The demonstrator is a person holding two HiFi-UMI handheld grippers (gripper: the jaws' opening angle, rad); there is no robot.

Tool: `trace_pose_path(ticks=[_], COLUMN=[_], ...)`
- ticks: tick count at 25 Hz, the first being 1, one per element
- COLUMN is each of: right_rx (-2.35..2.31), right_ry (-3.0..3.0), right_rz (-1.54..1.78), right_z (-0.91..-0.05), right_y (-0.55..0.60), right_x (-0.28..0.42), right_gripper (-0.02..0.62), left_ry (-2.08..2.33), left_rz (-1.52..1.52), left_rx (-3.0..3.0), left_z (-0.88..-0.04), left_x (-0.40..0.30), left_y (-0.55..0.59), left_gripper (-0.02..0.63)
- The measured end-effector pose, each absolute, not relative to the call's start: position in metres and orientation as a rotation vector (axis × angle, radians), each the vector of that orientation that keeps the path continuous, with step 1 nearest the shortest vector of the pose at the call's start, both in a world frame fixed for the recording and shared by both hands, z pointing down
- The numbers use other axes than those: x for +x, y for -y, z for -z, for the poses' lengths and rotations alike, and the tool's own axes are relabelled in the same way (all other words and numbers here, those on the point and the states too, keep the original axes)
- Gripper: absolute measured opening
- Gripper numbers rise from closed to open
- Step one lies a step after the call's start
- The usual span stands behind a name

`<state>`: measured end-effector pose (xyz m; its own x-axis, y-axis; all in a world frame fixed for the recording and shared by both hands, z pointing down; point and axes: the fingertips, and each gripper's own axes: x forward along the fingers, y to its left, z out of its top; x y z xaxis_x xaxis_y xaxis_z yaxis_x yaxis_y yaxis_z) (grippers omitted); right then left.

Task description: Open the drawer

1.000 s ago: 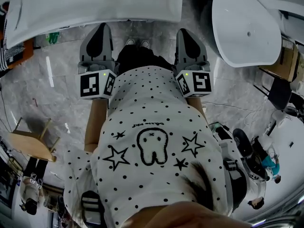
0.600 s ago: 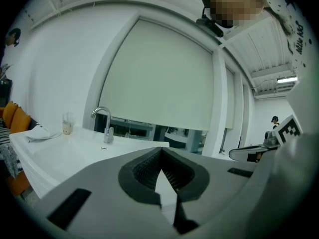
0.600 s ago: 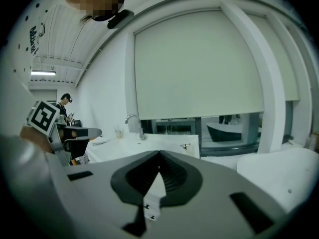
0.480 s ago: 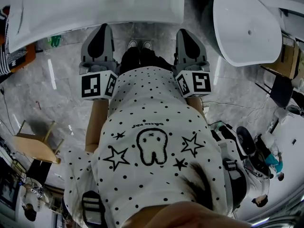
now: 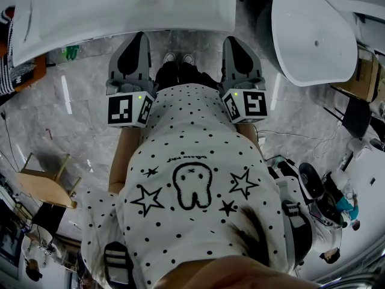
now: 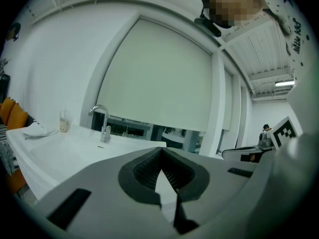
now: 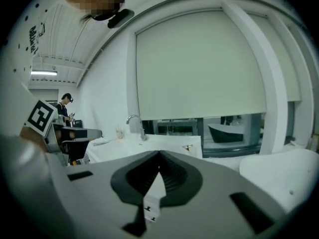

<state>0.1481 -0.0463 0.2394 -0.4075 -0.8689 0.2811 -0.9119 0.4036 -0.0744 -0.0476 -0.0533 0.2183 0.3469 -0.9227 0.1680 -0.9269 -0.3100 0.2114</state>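
White sink surface (image 5: 120,11) is spanning the top. The person's dotted shirt (image 5: 192,161) is filling the middle. Left hand-held gripper (image 5: 138,41) and right hand-held gripper (image 5: 233,43) are pointing at it, both clenched, empty. The drawer is not showing in any view.

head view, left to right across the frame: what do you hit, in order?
wooden stool → left gripper → person's shoes → right gripper → white oval tub
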Motion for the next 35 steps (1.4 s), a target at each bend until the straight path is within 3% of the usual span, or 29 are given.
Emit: trace_pose_path(ticks=[18,29,32,35], right_rx=[1.614,1.544,1.525,1.505], right_ry=[2.446,2.403,2.393,2.395], right_rz=[-0.326,-0.320,-0.323,-0.337], right_z=[-0.238,-0.235,-0.238,-0.248], right_y=[0.043,0.059,0.053,0.050], right_x=[0.153,0.134,0.135,0.130], right_gripper=[0.014,0.014,0.014,0.014], left_ry=[1.634,1.500,1.455,1.427], left_rz=[-0.106,-0.451,-0.455,-0.472], left_rx=[2.339,2.177,2.148,2.121], left_z=[-0.232,-0.346,-0.373,-0.410], left_x=[-0.047,-0.068,-0.059,-0.053], left_y=[0.051,0.061,0.057,0.053], left_gripper=[0.003,0.007,0.069,0.071])
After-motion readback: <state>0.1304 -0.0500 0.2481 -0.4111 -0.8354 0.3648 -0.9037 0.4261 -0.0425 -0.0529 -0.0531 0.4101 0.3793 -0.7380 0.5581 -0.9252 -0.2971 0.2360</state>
